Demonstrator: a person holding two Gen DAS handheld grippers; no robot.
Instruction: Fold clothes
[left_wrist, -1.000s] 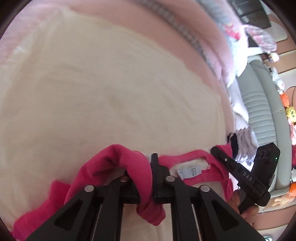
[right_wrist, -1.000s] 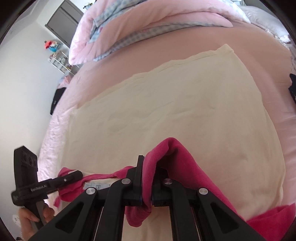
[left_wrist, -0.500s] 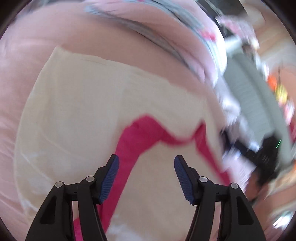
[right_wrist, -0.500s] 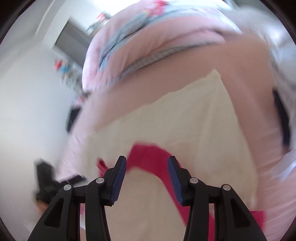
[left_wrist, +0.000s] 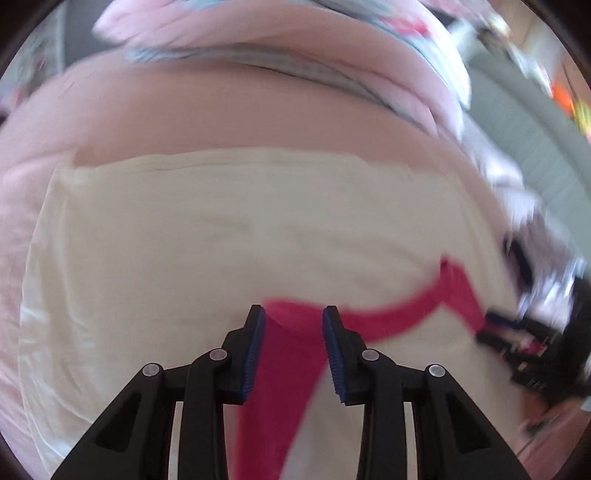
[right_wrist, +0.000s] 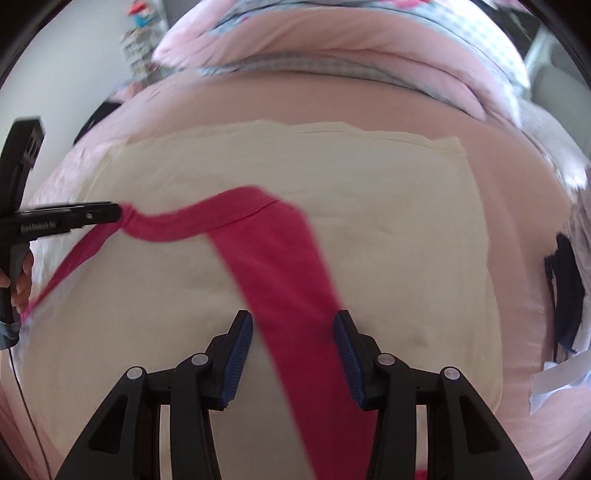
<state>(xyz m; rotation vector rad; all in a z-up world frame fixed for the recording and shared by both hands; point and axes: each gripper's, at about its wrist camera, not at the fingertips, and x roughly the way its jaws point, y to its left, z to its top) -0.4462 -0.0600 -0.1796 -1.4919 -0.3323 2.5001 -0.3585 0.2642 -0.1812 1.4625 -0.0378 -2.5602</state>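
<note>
One pink bed (right_wrist: 332, 110) bears the cream garment (right_wrist: 369, 221) spread flat, its magenta trim (right_wrist: 280, 258) running between the parted jaws of the left gripper (left_wrist: 293, 314) and right gripper (right_wrist: 293, 317); closing on the trim alone would likely bunch the fold.

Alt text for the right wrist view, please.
The open right gripper hovers over a cream garment spread on a pink bed, and the garment's pink trim runs between the gripper's fingers. At far left, the left gripper meets the trim's bunched end; whether it grips is unclear.
</note>
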